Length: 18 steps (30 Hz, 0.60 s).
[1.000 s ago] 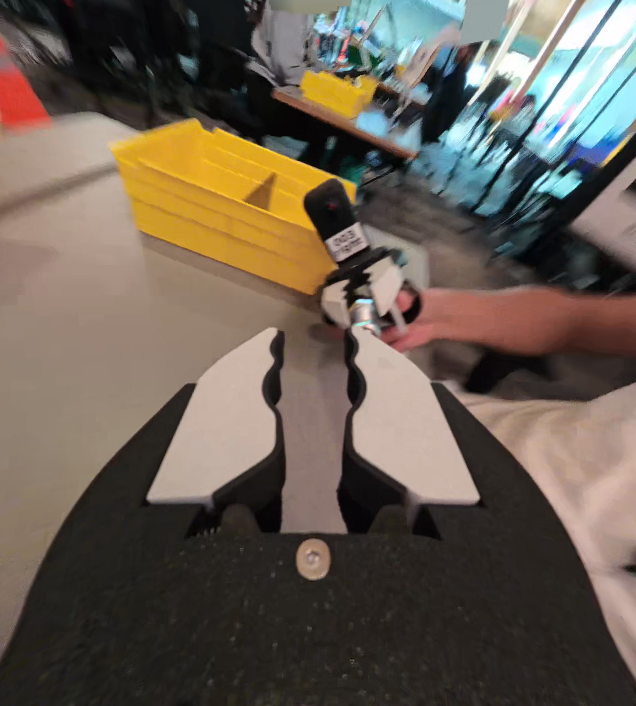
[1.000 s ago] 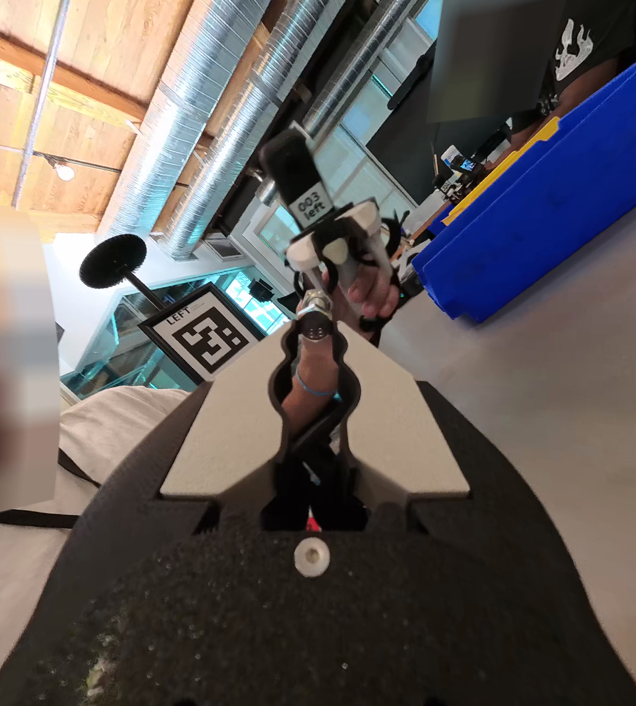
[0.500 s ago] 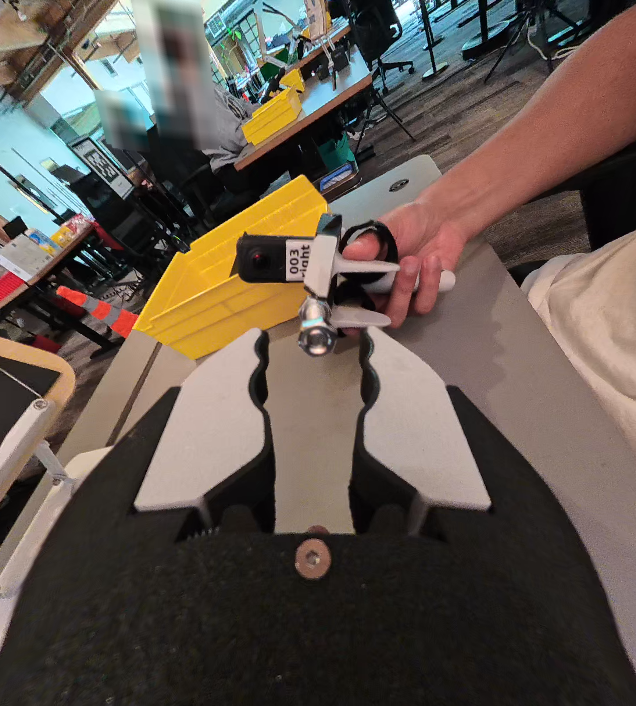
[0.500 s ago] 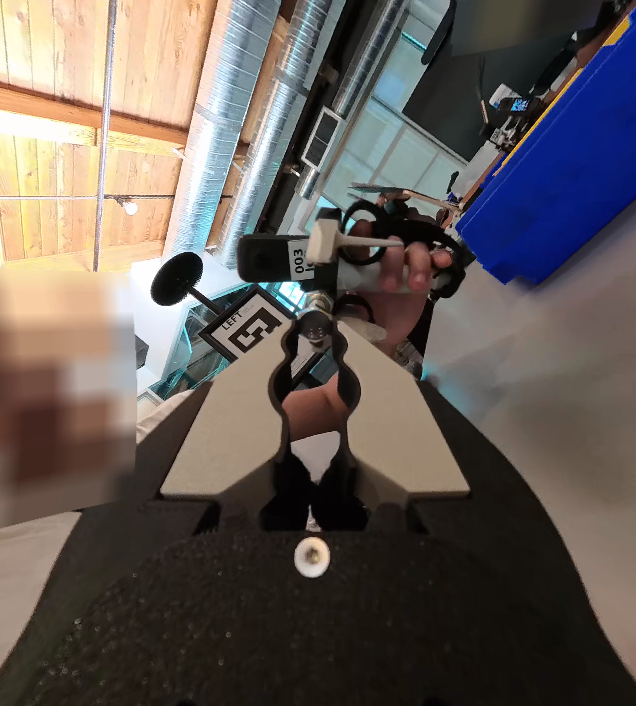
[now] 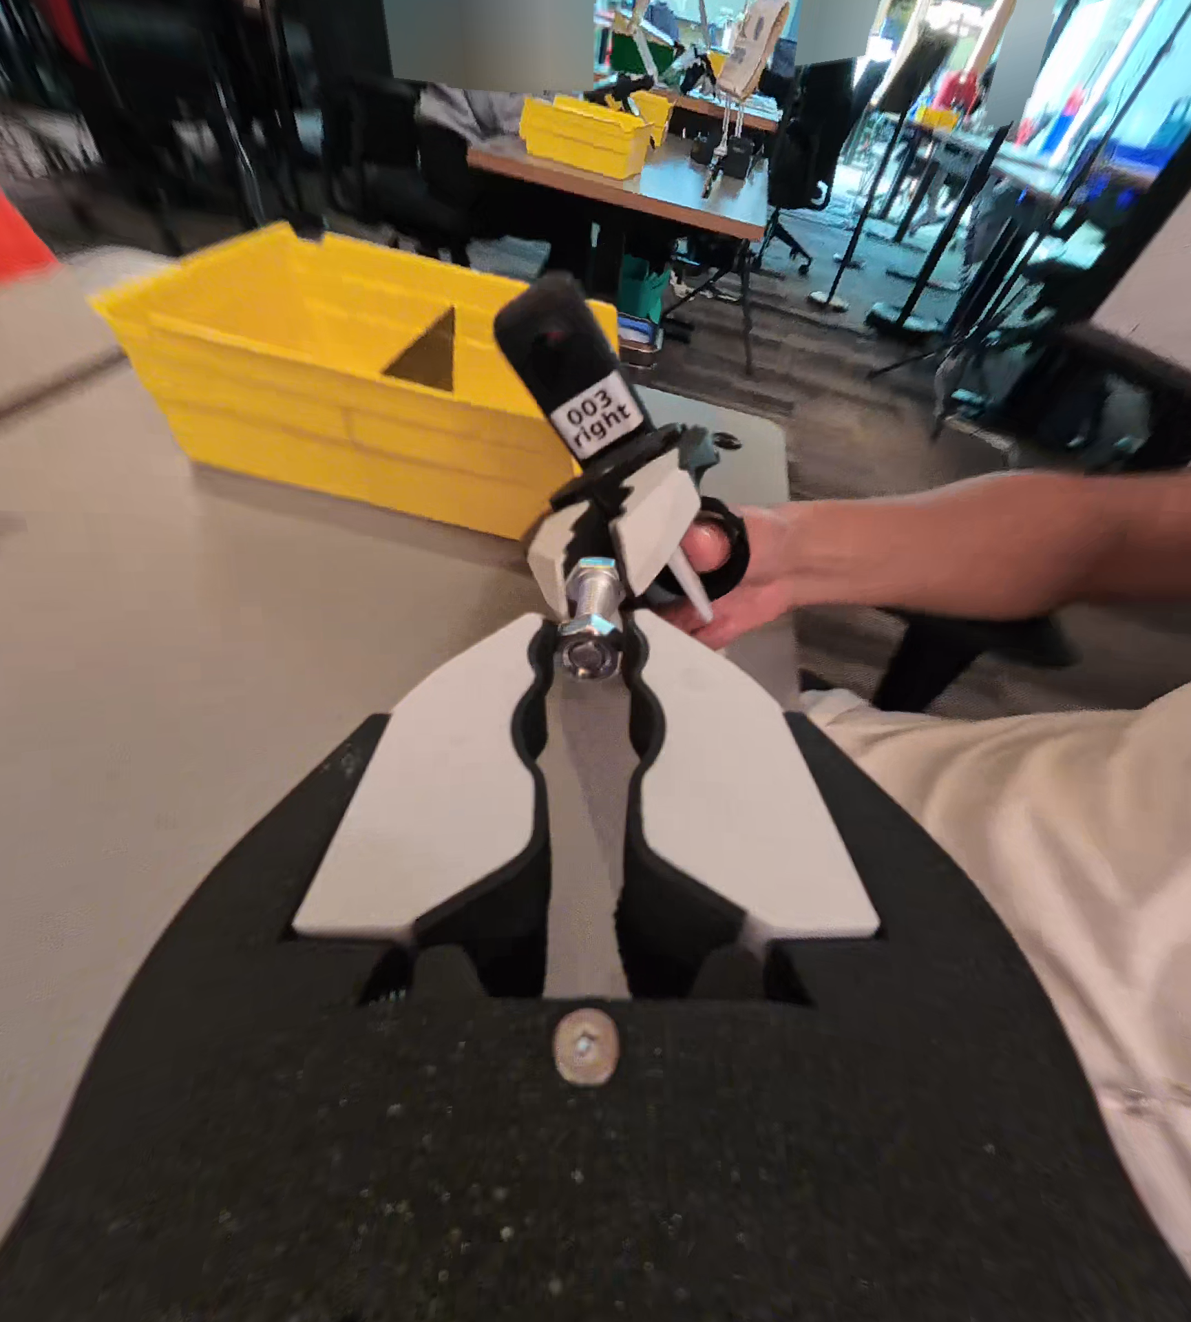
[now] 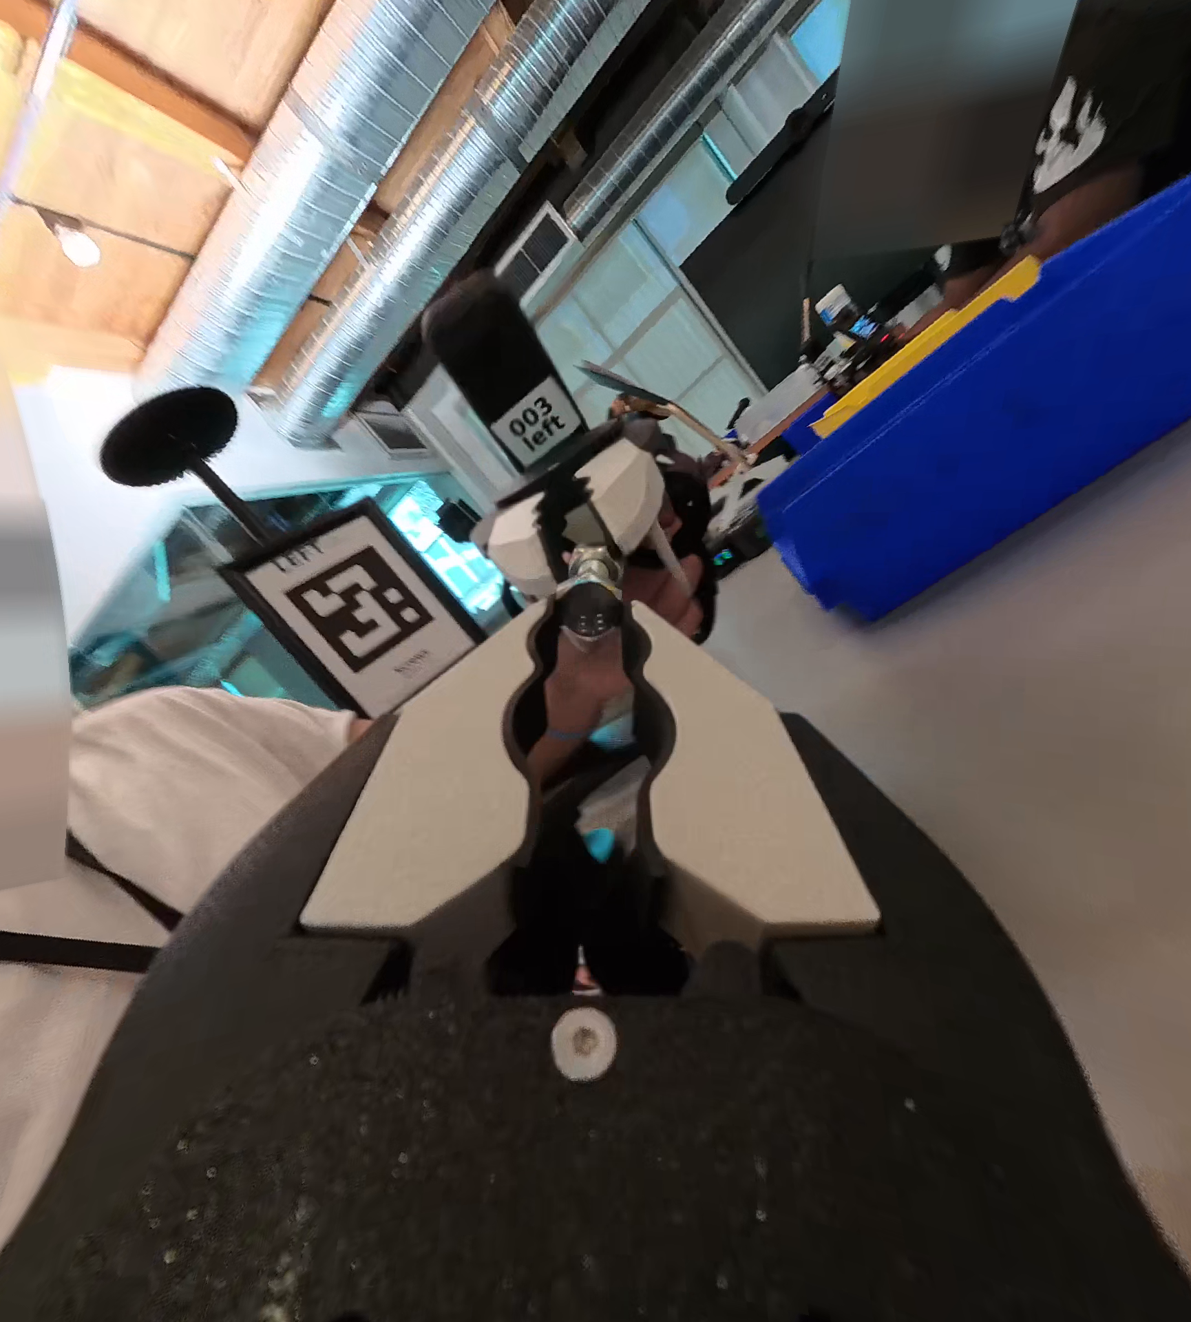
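The left gripper [image 5: 589, 647] is closed on the hex nut [image 5: 587, 629] threaded on a silver bolt [image 5: 591, 590]; both black pads bear against the nut's sides. The right gripper [image 6: 589, 626] is closed on the bolt's hex head [image 6: 589, 622], with its pads pressed on opposite flats. The two grippers face each other tip to tip, and the bolt spans the short gap between them, held above the grey table [image 5: 149, 679]. In the left wrist view, a hand [image 5: 743, 579] holds the right gripper's handle. A yellow bin [image 5: 335, 400] with a divider stands on the table behind the grippers. In the right wrist view, a blue bin [image 6: 1007, 458] lies on the table to the right, well apart from the bolt.
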Tool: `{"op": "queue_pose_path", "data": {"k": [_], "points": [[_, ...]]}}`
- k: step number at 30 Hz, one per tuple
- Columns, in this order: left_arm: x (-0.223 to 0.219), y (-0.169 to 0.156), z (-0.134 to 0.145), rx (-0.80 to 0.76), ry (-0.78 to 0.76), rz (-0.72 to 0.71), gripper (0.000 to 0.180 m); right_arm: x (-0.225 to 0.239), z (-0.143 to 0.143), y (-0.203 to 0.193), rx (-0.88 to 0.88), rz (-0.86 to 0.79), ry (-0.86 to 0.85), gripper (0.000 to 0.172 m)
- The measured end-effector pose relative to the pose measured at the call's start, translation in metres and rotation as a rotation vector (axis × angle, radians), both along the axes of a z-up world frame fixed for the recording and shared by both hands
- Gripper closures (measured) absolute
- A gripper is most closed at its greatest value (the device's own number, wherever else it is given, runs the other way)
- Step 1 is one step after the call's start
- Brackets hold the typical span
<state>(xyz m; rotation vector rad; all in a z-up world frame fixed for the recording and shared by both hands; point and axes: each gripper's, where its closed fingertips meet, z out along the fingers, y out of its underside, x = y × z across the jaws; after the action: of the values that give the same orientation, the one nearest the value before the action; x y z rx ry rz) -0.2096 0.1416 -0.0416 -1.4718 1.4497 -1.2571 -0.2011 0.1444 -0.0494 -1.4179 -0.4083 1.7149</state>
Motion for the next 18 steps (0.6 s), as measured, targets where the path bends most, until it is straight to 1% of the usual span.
{"op": "queue_pose_path", "data": {"k": [2,4,7,10,14,18], "points": [[-0.002,0.001,-0.002,-0.119,0.049,0.006,0.163,-0.001,0.0,0.002,0.076,-0.061,-0.053,0.155],[-0.001,0.001,-0.002,-0.239,0.061,0.021,0.163,0.001,0.005,0.003,0.171,-0.136,-0.08,0.155],[-0.002,-0.005,0.003,-0.503,0.033,-0.01,0.163,0.001,0.013,-0.003,0.306,-0.187,-0.116,0.155],[-0.004,-0.007,0.008,-0.732,-0.014,-0.049,0.163,-0.002,0.016,-0.006,0.372,-0.211,-0.141,0.155],[-0.004,-0.003,0.005,-0.875,-0.013,-0.047,0.163,-0.002,0.012,-0.004,0.399,-0.238,-0.189,0.155],[-0.004,0.0,0.008,-1.061,-0.062,-0.084,0.163,-0.003,0.014,-0.004,0.506,-0.322,-0.278,0.155]]}}
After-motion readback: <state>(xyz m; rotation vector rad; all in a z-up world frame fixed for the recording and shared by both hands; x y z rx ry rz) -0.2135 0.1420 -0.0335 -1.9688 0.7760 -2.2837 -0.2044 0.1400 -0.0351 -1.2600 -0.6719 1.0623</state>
